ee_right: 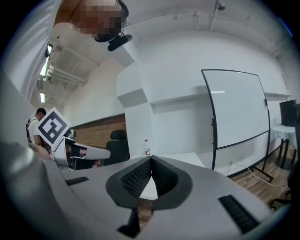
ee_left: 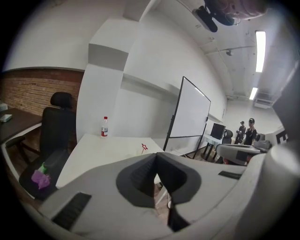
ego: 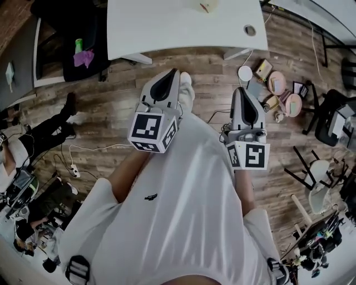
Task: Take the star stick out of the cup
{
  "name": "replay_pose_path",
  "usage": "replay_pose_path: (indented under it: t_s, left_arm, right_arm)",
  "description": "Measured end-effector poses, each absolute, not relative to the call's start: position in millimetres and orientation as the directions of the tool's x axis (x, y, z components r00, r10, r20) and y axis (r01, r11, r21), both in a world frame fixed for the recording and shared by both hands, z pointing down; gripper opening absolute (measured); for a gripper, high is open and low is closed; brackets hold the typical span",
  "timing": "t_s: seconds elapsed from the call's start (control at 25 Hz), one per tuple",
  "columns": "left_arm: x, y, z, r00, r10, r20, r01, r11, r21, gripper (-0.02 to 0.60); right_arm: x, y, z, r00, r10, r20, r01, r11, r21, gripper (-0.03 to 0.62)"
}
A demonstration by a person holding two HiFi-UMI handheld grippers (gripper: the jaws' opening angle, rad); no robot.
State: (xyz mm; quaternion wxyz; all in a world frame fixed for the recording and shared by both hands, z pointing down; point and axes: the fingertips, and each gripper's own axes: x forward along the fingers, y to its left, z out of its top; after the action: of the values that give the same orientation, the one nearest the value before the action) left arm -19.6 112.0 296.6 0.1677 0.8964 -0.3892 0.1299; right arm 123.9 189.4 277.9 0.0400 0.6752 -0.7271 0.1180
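Observation:
A thin stick topped with a red star [ee_left: 144,147] stands on the white table [ee_left: 98,154], far ahead of my left gripper [ee_left: 156,157]. From the head view the cup [ego: 206,6] is a small shape near the table's far edge. Both grippers are held close to the person's body, well short of the table. In the head view my left gripper [ego: 173,73] and my right gripper [ego: 240,90] point toward the table. Each has its jaws together with nothing between them. The right gripper [ee_right: 151,161] faces the table too.
A water bottle [ee_left: 104,127] stands at the table's back. A black office chair [ee_left: 58,122] is on the left and a whiteboard [ee_left: 190,110] on the right. Round boxes and cables [ego: 278,92] lie on the wood floor at the right. People stand at the far right [ee_left: 247,131].

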Motion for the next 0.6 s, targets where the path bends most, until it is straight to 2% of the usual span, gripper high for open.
replay_pose_path:
  t_s: [0.24, 0.52, 0.6]
  left_arm:
    - [-4.7, 19.1, 280.4, 0.671, -0.669, 0.319, -0.739, -0.640, 0.211, -0.005]
    - [-2.5, -45.0, 294.8, 0.662, -0.666, 0.343, -0.747, -0.626, 0.224, -0.005]
    - [-3.8, -51.0, 297.2, 0.658, -0.662, 0.358, -0.749, -0.621, 0.230, -0.005]
  right_arm:
    - [125.7, 89.2, 268.3, -0.138, -0.961, 0.238, -0.989, 0.121, -0.087, 0.005]
    - [120.2, 7.4, 277.4, -0.174, -0.952, 0.252, -0.985, 0.169, -0.041, 0.006]
    - [117.3, -5.1, 286.8, -0.204, -0.936, 0.288, -0.979, 0.198, -0.050, 0.033]
